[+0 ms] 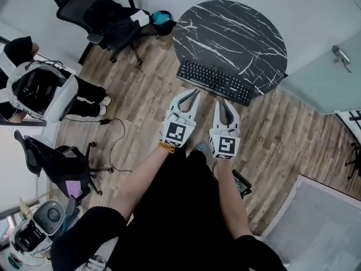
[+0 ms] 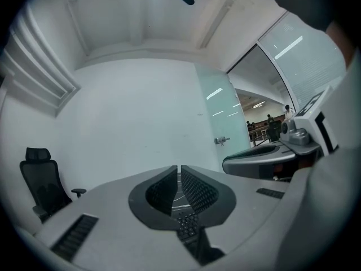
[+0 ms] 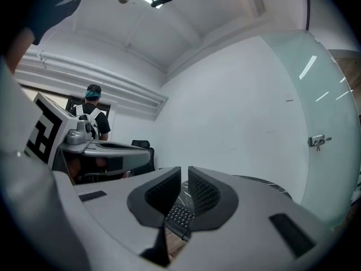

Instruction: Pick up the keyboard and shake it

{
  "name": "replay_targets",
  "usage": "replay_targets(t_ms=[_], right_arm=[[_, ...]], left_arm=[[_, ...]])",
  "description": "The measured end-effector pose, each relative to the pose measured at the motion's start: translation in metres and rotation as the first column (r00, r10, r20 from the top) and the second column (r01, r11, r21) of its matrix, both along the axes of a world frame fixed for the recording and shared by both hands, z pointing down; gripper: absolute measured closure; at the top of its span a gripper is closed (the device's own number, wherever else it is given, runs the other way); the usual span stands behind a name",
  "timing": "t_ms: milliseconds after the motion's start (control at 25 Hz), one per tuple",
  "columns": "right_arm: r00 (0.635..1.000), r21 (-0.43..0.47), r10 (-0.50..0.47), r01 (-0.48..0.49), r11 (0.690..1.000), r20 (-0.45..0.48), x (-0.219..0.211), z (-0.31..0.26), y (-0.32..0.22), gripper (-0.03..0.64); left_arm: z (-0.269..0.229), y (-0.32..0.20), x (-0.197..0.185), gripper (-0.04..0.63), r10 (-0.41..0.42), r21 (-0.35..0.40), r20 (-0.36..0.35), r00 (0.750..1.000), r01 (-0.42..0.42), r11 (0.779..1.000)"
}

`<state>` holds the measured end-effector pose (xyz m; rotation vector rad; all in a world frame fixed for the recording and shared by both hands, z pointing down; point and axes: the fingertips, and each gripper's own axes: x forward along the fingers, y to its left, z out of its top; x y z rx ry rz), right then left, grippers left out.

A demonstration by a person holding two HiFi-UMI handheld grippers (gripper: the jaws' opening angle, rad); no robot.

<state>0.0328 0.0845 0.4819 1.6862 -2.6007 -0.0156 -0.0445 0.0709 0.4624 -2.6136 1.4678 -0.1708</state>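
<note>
Here, a black marble round table (image 1: 237,24) stands on wood-plank floor (image 1: 293,145).

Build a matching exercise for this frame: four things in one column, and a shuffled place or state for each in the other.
1. black keyboard
2. high-backed black office chair
3. thin black cable
4. left gripper

A. lying on the wooden floor
B. jaws shut, nothing between them
C. at the near edge of the round black marbled table
D. beside the table, by the far wall

Pairs: 1-C, 2-D, 3-A, 4-B.
</note>
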Motion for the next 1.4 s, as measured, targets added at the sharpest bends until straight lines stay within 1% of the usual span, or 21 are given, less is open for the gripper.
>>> replay_targets(t_ms=[160,320,560,640,760,880,1000,1200,1320,1360,1400], right_arm=[[1.0,-0.013,-0.011,0.011,1.0,-0.006,-0.001,0.005,-0.022,0.581],[1.0,-0.041,-0.004,0.003,0.999,-0.014,-0.001,0.018,-0.051,0.582],[0.999,-0.101,-0.009,0.004,0.995,-0.042,-0.005,0.035,-0.095,0.581],[0.999,-0.129,0.008,-0.012,0.992,-0.038,-0.004,0.04,-0.108,0.581],[0.998,-0.169,0.061,-0.062,0.984,-0.011,0.001,0.052,-0.121,0.581],[0.995,-0.186,0.1,-0.099,0.978,-0.005,0.007,0.062,-0.132,0.581],[0.993,-0.202,0.122,-0.119,0.972,0.003,0.015,0.073,-0.138,0.581],[0.984,-0.254,0.177,-0.164,0.953,0.031,0.032,0.097,-0.138,0.581],[0.976,-0.309,0.209,-0.182,0.933,0.056,0.039,0.121,-0.133,0.572],[0.97,-0.341,0.227,-0.186,0.922,0.084,0.041,0.131,-0.13,0.544],[0.96,-0.378,0.251,-0.189,0.906,0.123,0.044,0.142,-0.127,0.493]], left_arm=[[0.013,-0.021,0.001,0.578,0.001,-0.042,-0.01,1.0,-0.002,0.999],[0.025,-0.052,0.004,0.578,-0.001,-0.047,-0.007,1.0,0.0,0.999],[0.044,-0.092,0.007,0.578,0.045,-0.096,-0.015,0.999,-0.046,0.994],[0.049,-0.106,0.005,0.578,0.046,-0.102,-0.02,0.999,-0.048,0.994],[0.055,-0.125,0.002,0.578,0.045,-0.116,-0.023,0.999,-0.047,0.992],[0.061,-0.143,0.01,0.578,0.078,-0.121,-0.008,0.997,-0.078,0.99],[0.065,-0.15,0.018,0.578,0.105,-0.126,0.004,0.994,-0.104,0.987],[0.076,-0.152,0.027,0.578,0.104,-0.153,-0.001,0.995,-0.103,0.983],[0.088,-0.151,0.035,0.578,0.107,-0.174,0.002,0.994,-0.105,0.979],[0.094,-0.15,0.037,0.578,0.107,-0.182,0.006,0.994,-0.104,0.978],[0.1,-0.149,0.039,0.578,0.105,-0.191,0.011,0.994,-0.101,0.976]])
